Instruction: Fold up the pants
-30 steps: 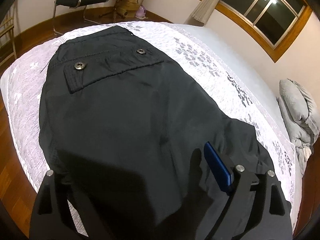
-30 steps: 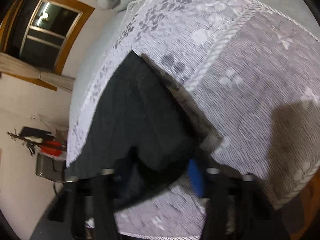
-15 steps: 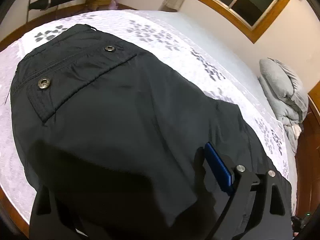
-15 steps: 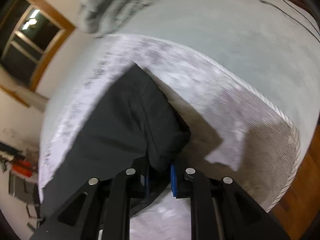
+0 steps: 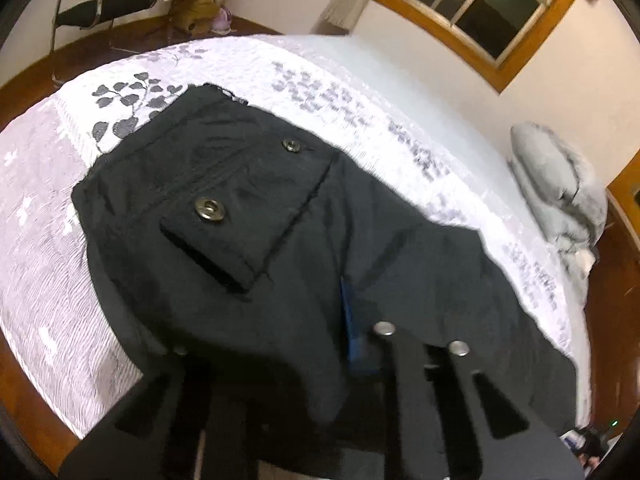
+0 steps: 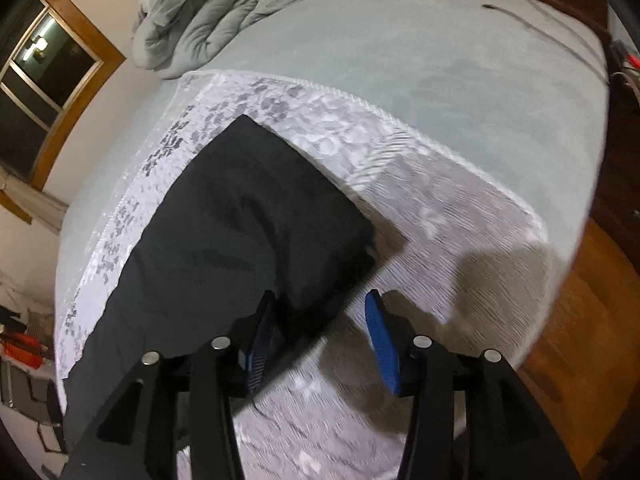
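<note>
Black pants lie on the white patterned bedspread, waist end with a snap-button flap pocket far from me. My left gripper is shut on a fold of the pants cloth, which drapes over it; only one blue pad shows. In the right wrist view the leg end of the pants lies flat. My right gripper is open, its blue pads apart, with the hem corner lying between them.
A grey duvet is bunched at the head of the bed. A chair and a drying rack stand on the wooden floor beyond the bed. A window is on the far wall.
My right gripper was shut on the hem half a second ago and has opened, leaving the leg end lying on the bed. My left gripper has closed on the cloth and pulled back.
</note>
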A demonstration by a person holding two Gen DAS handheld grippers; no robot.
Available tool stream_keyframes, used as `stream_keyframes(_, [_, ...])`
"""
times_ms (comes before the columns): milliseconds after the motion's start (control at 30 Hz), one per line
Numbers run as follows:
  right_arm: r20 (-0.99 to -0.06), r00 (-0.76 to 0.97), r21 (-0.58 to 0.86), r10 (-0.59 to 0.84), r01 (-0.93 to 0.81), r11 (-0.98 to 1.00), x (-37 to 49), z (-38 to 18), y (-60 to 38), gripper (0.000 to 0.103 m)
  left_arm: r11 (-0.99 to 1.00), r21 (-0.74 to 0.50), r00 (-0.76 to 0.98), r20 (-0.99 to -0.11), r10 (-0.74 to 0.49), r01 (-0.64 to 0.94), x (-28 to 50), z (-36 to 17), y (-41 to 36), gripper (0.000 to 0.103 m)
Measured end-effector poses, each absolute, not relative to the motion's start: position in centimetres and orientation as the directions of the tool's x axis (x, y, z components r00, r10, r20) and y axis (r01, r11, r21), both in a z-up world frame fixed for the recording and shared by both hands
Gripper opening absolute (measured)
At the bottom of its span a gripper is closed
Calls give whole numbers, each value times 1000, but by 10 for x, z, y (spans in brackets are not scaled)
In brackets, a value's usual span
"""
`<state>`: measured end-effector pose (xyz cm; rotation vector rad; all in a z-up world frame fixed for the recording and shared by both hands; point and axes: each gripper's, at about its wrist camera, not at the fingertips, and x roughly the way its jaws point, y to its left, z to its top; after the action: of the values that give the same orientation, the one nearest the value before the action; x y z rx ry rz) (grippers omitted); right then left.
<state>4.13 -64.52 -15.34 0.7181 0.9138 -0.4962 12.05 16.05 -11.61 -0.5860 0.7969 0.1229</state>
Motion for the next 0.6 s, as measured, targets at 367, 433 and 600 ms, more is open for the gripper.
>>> stream_keyframes(367, [-786,618,344,18,413,843,56,-108,-564,58,864,-380,646,-758,-87,-330,95,-133,170,18])
stream_keyframes(433, [-784,609,392,121,335,857,65,-113,-540,58,891,-327,635,-770,-59,-314,108,-134,168,20])
stream_keyframes(600, [-770,536,519,346,211,828,78,-144,-484,59,887,-317,622,-782,-44,-336,102,-127,169,53])
